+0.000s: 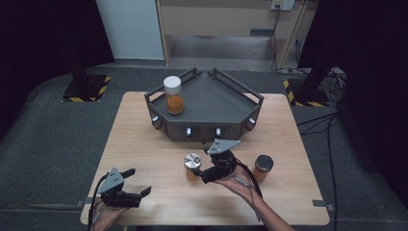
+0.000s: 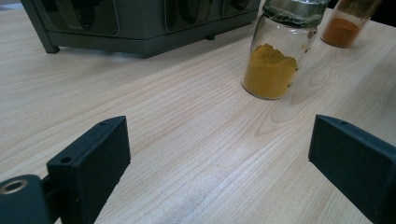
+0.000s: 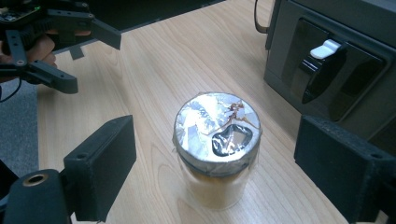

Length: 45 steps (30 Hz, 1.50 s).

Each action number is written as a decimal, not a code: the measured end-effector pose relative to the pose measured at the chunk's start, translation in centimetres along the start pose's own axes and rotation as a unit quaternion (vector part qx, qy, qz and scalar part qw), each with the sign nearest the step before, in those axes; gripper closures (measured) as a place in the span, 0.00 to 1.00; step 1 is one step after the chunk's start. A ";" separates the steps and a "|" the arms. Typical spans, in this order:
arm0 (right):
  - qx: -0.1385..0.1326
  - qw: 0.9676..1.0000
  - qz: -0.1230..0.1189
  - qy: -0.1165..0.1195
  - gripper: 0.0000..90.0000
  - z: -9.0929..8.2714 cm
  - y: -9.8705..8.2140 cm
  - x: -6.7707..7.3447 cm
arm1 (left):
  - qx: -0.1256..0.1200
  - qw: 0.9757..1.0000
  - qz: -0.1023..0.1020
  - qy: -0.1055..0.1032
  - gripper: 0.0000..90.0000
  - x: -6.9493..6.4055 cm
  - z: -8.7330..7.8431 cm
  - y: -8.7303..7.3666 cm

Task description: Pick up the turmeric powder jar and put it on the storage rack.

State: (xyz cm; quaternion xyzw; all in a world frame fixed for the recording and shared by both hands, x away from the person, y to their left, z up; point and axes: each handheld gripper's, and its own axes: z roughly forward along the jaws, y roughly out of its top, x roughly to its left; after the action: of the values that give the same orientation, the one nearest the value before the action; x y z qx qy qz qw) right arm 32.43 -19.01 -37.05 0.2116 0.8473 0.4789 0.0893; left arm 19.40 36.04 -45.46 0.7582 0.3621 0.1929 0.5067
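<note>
Your right tongs (image 1: 206,174) stand spread wide and empty, one jaw on either side of the small glass jar with the foil-sealed top and yellow powder (image 3: 216,144), which stands upright on the pale wooden counter (image 1: 144,144) just in front of the dark grey angular tray (image 1: 211,98). Neither jaw touches the glass. Lower the jaws below the foil rim so they bear on the straight glass wall, not on the seal. Centre the jar between them, then close evenly so it does not tip or slide. Keep clear of the tray's front panel with the white latch (image 3: 327,49). Your left tongs (image 1: 126,190) are also spread and hold nothing, low near the counter's front edge; leave them there. The black-lidded jar of orange powder (image 1: 263,167) stands well apart at your right.
</note>
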 end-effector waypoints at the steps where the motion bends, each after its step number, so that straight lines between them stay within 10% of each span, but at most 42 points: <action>1: 0.001 1.000 -0.001 0.000 0.14 0.2 0.1 0.0 | 0.000 1.000 0.000 0.000 0.05 0.0 0.0 0.0; 20: 0.024 1.000 0.011 0.001 0.18 4.2 0.0 -0.4 | 0.003 1.000 0.003 0.000 0.05 -0.1 0.0 0.1; 25: 0.027 1.000 0.002 -0.002 0.33 4.9 -0.3 -0.1 | 0.002 1.000 0.003 0.000 0.05 -0.1 0.0 0.1; 45: 0.025 0.999 -0.015 -0.028 0.38 4.8 -0.1 1.1 | 0.007 1.000 0.003 0.002 0.06 -0.1 0.0 0.2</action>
State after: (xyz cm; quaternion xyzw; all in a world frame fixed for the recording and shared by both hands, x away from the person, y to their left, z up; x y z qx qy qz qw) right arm 33.07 -14.88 -39.61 0.2142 0.8591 0.4503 0.1155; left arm 19.41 35.88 -45.33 0.7624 0.3626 0.1934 0.4999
